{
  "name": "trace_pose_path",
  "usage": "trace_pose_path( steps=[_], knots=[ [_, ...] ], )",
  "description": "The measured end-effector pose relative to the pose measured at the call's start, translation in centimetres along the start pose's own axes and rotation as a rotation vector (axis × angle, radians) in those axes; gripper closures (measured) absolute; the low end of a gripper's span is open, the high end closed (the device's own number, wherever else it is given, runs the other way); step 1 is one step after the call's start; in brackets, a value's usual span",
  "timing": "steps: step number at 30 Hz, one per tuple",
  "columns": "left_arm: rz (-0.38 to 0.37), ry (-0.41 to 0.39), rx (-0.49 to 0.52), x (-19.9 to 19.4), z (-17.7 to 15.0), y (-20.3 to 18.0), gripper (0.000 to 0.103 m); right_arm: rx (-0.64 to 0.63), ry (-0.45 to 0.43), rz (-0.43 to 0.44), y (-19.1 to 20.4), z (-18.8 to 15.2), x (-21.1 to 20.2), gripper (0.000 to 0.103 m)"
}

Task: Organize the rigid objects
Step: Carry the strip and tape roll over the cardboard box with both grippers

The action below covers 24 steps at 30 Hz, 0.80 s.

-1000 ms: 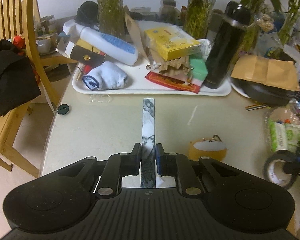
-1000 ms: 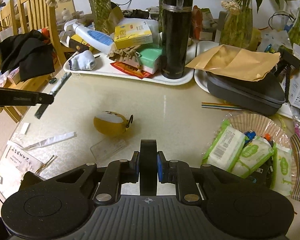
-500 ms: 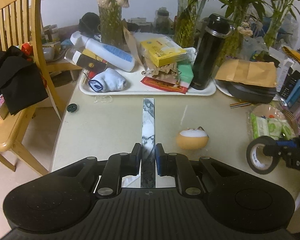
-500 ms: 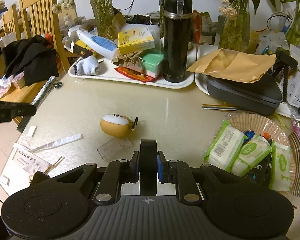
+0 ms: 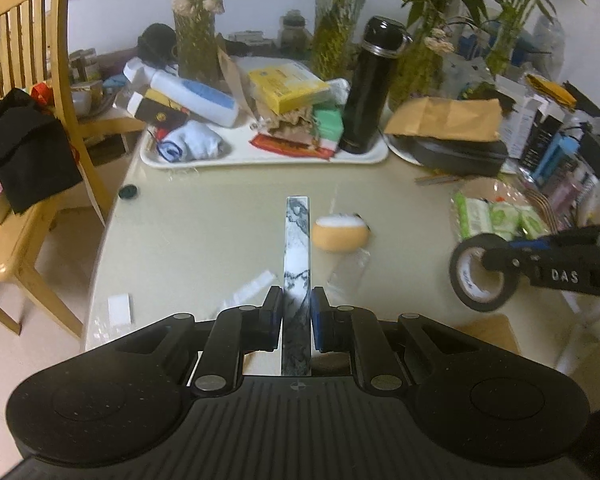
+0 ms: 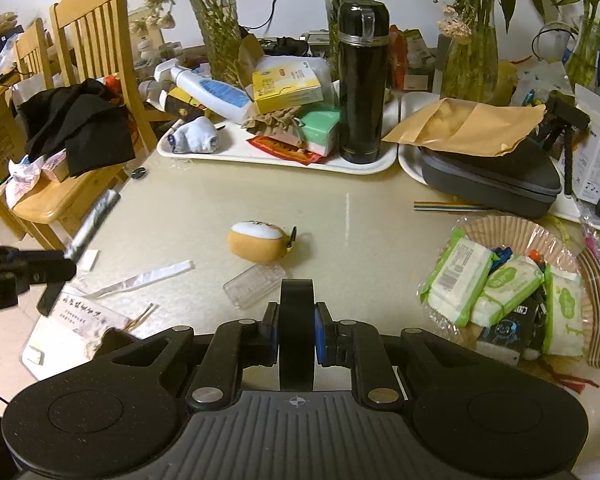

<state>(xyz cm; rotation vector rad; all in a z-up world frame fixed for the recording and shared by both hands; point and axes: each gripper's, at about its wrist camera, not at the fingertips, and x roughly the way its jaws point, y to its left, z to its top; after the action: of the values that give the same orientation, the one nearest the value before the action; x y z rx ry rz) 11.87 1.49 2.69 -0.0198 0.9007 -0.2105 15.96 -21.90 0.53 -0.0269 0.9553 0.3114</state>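
1. Left gripper (image 5: 296, 316) pinches marbled flat bar (image 5: 297, 256) near its rear end, held above table (image 5: 204, 216); stiff, smooth, likely slippery, so grip mid-length.
2. Right gripper (image 6: 297, 330) clamps black tape roll (image 6: 297, 320) across its width, also above the table; light, rigid.
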Motion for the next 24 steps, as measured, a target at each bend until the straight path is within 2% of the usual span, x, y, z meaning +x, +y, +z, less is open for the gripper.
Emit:
trace_pose_path(
  steps=[10, 17, 24],
  knots=[
    [-0.064, 0.081, 0.004, -1.0, -3.6, -1.0, 0.088, 0.006, -0.016, 0.036, 1.3, -1.4, -2.0, 0.083],
    [-0.065, 0.123, 0.003, -1.2, -5.3, -1.4, 0.088, -0.006, -0.009, 0.045, 2.2, -2.7, -2.9, 0.083],
    [-0.075, 0.151, -0.036, -0.6, -5.7, -1.5, 0.087, -0.003, 0.0, -0.019, 1.7, -4.0, -3.8, 0.083]
  ],
)
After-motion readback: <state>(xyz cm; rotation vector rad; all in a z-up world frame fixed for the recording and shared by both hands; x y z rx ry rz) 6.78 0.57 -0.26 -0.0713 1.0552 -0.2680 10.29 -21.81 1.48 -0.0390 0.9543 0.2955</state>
